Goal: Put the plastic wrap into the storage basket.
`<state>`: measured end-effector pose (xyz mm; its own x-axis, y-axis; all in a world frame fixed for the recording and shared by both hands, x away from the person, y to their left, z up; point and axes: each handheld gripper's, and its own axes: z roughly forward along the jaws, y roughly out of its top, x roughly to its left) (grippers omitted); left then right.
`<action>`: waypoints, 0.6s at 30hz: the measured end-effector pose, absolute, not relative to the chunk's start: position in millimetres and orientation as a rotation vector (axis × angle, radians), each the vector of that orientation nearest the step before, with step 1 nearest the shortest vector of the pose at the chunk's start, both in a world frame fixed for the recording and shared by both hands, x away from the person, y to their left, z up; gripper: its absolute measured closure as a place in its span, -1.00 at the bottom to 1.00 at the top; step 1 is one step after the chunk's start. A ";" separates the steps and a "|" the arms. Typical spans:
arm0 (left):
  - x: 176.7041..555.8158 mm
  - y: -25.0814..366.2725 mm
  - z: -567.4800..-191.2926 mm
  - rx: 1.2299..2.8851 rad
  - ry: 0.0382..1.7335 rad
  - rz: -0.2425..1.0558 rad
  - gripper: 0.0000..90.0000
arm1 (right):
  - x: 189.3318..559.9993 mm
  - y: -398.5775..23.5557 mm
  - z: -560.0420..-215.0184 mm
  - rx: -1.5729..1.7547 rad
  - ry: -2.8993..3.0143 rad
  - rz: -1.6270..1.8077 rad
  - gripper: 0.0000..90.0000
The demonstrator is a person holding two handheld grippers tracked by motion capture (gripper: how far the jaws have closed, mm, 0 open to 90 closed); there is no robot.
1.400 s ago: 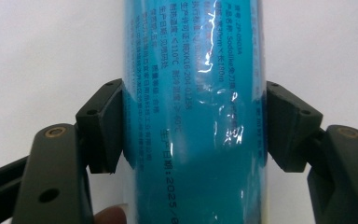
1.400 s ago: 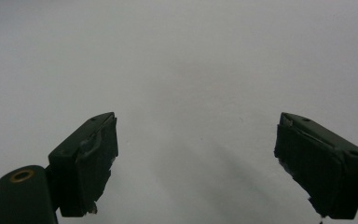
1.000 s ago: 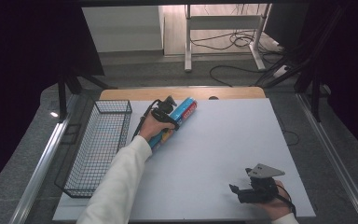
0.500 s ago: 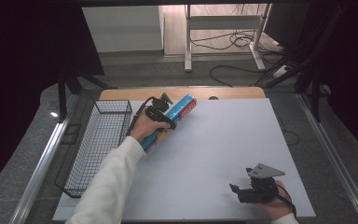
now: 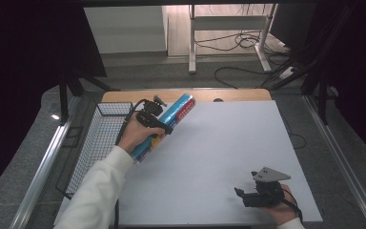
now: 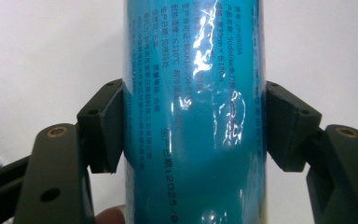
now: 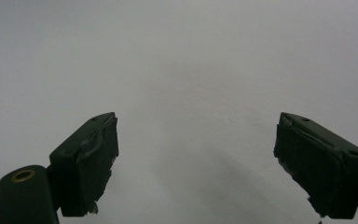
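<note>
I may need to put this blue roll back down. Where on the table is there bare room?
The white table is bare from the blue roll in the left gripper across to its right edge, and down to the right gripper. The wire basket at the left edge looks empty. The tightest spot is between basket and roll.

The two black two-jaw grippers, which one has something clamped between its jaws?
The left gripper, shut on the long blue plastic-wrapped roll near the black wire basket. The right gripper stands open over the white tabletop.
</note>
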<state>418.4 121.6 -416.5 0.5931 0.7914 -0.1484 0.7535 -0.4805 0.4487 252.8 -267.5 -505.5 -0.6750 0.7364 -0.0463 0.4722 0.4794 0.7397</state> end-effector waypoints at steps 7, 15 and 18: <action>400.4 135.4 -404.4 2.332 1.200 0.137 -0.29 | 252.6 -268.0 -504.7 1.013 2.367 1.020 -0.69; 378.4 153.3 -389.8 2.299 1.189 0.159 -0.29 | 251.4 -269.9 -500.4 1.011 2.338 1.041 -0.68; 370.1 161.4 -387.6 2.278 1.190 0.163 -0.29 | 251.3 -270.5 -499.0 1.007 2.324 1.051 -0.68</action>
